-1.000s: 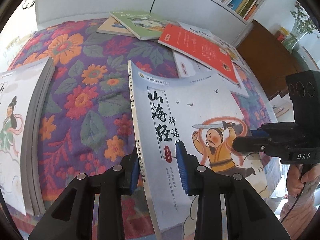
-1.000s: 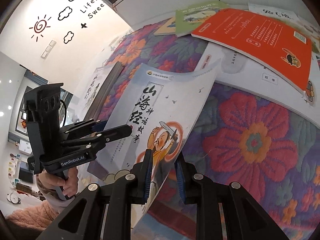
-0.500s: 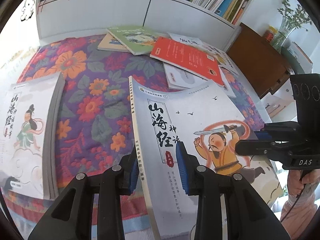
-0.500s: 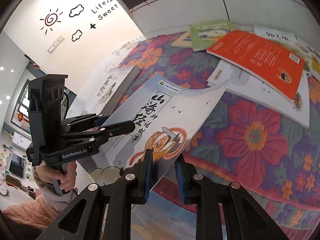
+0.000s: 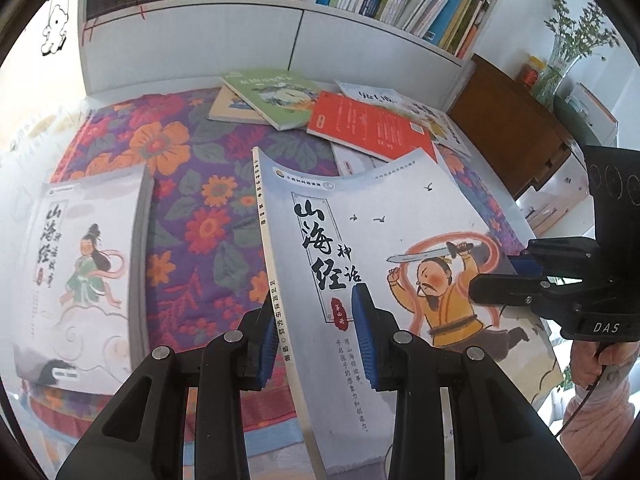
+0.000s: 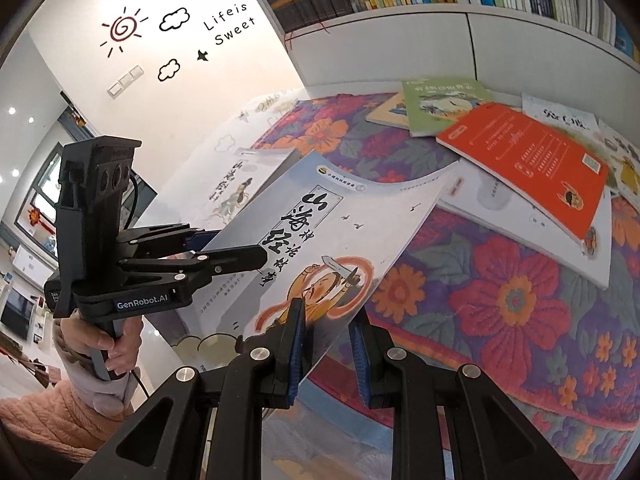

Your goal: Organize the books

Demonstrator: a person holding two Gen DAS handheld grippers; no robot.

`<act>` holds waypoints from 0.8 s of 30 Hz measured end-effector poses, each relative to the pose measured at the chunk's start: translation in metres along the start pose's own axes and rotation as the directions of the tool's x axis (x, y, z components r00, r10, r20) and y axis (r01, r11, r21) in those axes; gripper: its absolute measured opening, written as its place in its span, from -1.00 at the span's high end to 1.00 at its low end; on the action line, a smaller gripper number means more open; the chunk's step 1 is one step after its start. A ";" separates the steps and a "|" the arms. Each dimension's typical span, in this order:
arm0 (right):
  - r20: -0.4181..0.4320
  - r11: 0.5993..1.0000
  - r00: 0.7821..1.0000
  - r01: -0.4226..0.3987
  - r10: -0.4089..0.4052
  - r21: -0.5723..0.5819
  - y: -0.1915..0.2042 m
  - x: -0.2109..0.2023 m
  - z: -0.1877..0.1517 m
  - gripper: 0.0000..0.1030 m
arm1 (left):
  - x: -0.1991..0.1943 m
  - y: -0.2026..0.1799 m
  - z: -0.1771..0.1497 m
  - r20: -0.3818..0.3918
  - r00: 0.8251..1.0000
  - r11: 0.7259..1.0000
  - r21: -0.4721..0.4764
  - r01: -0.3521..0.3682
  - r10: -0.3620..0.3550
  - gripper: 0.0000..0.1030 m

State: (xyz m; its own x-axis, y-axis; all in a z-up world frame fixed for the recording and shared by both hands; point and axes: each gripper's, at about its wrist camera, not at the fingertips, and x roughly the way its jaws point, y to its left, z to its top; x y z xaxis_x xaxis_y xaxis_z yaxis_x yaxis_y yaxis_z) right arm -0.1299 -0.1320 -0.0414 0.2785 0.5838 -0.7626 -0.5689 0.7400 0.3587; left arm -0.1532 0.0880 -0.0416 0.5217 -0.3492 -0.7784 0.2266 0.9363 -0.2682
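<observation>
Book (image 5: 400, 248) with the swordsman cover is hanging in the air above the floral tabletop (image 5: 192, 208), the left tongs (image 5: 314, 330) clamped on its spine edge and the right tongs (image 6: 326, 354) clamped on the opposite edge, its pages sagging between them. Both hands are needing to travel together, level and in step, so the soft cover isn't buckling. Likely it's heading for the matching stack (image 5: 80, 264) at the left, squared on top.
</observation>
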 end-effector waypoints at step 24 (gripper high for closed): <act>0.054 0.993 0.998 -0.022 0.028 -0.116 0.076 0.048 0.076 0.57 | -0.053 0.105 0.021 0.098 0.995 0.994 -0.108 -0.022 0.032 0.41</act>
State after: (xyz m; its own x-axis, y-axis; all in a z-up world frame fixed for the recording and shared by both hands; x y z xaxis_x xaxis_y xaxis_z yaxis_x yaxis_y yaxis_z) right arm -0.1009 -0.0225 -0.0101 0.3041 0.6216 -0.7219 -0.6605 0.6836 0.3104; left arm -0.1399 0.2044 -0.0162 0.6071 -0.3206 -0.7271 0.1251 0.9421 -0.3110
